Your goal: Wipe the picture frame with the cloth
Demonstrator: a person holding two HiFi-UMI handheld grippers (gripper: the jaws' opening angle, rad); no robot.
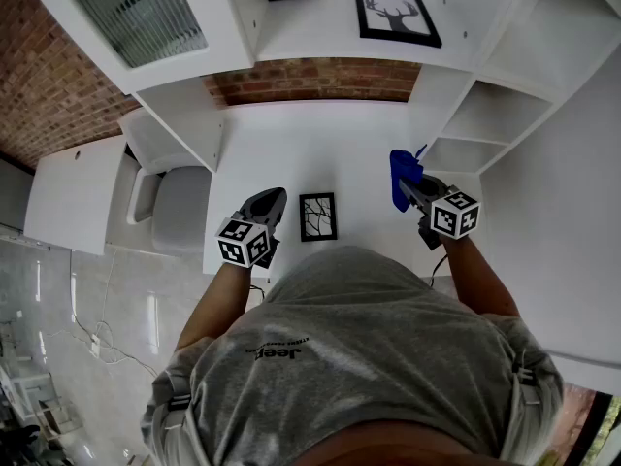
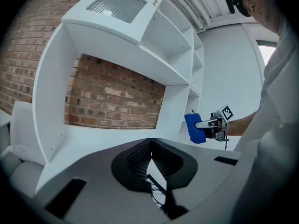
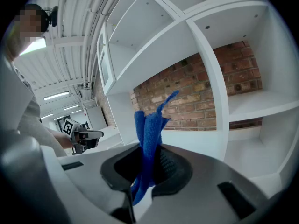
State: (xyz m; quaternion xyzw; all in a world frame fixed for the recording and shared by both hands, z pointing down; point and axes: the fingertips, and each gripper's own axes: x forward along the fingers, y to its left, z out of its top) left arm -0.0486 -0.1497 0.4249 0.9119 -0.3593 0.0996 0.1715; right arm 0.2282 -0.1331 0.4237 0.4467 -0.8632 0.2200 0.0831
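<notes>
- Picture frame (image 1: 318, 216): black-edged, with a dark branch pattern on white. It lies flat on the white desk (image 1: 330, 144) close to the near edge, right in front of the person and between the two tools, touching neither.
- Only the head view shows that layout. It also takes in a deer print (image 1: 396, 15) on the shelf top above.
- Left gripper (image 1: 270, 200) sits just left of the frame. Its own view has the jaws (image 2: 149, 148) clenched tip to tip with nothing between them.
- Right gripper (image 1: 408, 187) is off to the frame's right, clamped on the blue cloth (image 1: 403, 173). Its own view shows the cloth (image 3: 148, 139) pinched between the pads, one end standing up and the other hanging down.
- Each gripper view catches the other tool across the desk. The left one sees the right gripper (image 2: 205, 124) and the cloth as a blue bundle (image 2: 194, 129). The right one sees the left gripper (image 3: 93, 134).
- Writing: the grey T-shirt (image 1: 388, 338) reads "Jeep", upside down from above. The smaller line by it is too small to read.
- Room: bare white desk runs from the frame back to the brick wall (image 1: 320, 79). White shelf uprights (image 1: 441, 115) wall in both sides.
</notes>
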